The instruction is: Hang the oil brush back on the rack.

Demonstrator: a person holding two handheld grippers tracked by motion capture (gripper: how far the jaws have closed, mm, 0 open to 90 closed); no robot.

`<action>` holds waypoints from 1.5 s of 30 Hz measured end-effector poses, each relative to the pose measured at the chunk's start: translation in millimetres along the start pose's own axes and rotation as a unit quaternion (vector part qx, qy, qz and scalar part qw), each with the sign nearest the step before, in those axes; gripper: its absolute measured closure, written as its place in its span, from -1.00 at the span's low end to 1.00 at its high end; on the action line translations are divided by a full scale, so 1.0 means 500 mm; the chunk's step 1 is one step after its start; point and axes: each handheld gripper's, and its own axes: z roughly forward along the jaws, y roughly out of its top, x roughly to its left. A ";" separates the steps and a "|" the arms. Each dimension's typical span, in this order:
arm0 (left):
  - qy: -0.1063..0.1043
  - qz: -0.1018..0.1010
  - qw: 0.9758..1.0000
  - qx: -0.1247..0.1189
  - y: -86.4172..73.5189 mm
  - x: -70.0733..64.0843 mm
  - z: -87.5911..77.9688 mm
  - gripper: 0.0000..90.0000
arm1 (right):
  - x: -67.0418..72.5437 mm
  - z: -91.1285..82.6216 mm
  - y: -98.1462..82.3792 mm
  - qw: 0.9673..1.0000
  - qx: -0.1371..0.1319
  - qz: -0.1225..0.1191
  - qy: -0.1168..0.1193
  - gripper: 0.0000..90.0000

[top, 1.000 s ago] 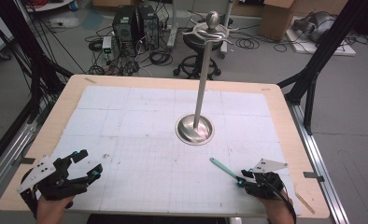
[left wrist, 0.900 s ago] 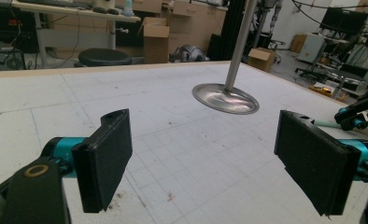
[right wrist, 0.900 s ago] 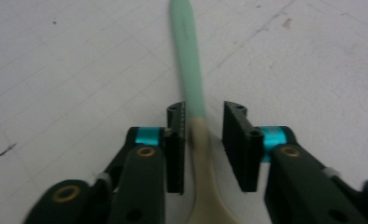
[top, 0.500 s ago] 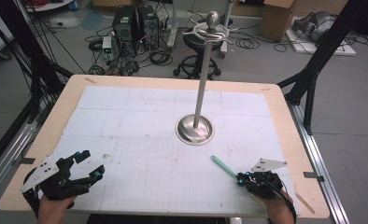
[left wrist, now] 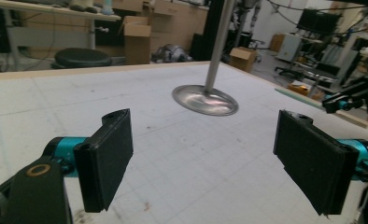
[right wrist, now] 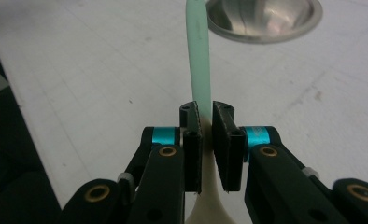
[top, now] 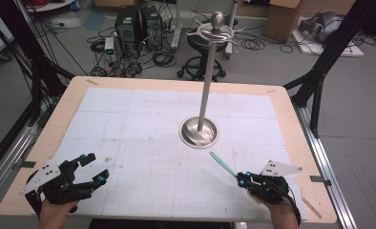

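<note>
Looking at progress: pickup appears done, the right tool (top: 242, 180) has the mint-green spoon (top: 223, 164) clamped by the handle, at the near right of the desk (top: 143, 100), lifted off or just above the white grid mat (top: 143, 143) — can't tell which from the high view. Right gripper view shows both pads (right wrist: 193, 140) pinched narrow on the handle (right wrist: 198, 70), where the green meets the cream part; the cream bowl end sits back toward the hand, the green end points far-left toward the steel stand (top: 203, 102). Stand is upright mid-desk on its round base (top: 199, 132), hook arms at the top (top: 215, 32) look bare. Spoon tip is near the base but apart from it. My read: what's left is whatever goes with the stand, probably hanging or placing the spoon there; nothing delivered yet. Left tool (top: 90, 169) sits at the near left corner, jaws spread wide, gripping nothing; in the left gripper view its pads (left wrist: 105, 163) frame bare mat with the stand base (left wrist: 205, 99) beyond. Looks idle, well apart from the spoon.
</note>
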 end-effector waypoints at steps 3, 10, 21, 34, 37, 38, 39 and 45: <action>-0.045 -0.003 0.999 -0.004 0.009 -0.010 0.013 -0.51 | 0.012 0.004 0.012 1.000 -0.016 -0.007 0.018 0.84; -0.112 0.003 0.994 0.010 0.025 -0.033 0.045 -0.36 | 0.049 0.019 0.043 0.996 -0.049 -0.031 0.061 0.84; -0.184 -0.007 0.983 0.016 0.050 -0.056 0.091 -0.36 | 0.113 0.073 0.115 0.986 -0.070 -0.066 0.133 0.84; -0.227 -0.028 0.973 0.004 0.076 -0.082 0.150 -0.29 | 0.159 0.123 0.175 0.970 -0.104 -0.085 0.204 0.84; -0.245 -0.031 0.969 0.000 0.082 -0.091 0.162 -0.22 | 0.163 0.126 0.177 0.967 -0.112 -0.080 0.215 0.84; -0.248 -0.030 0.968 0.000 0.083 -0.093 0.164 -0.19 | 0.164 0.127 0.178 0.965 -0.116 -0.082 0.220 0.84; -0.253 -0.029 0.967 0.000 0.084 -0.096 0.168 -0.17 | 0.164 0.128 0.178 0.964 -0.119 -0.080 0.224 0.84; -0.274 -0.032 0.961 -0.004 0.092 -0.105 0.180 0.00 | 0.169 0.133 0.181 0.958 -0.131 -0.072 0.243 0.84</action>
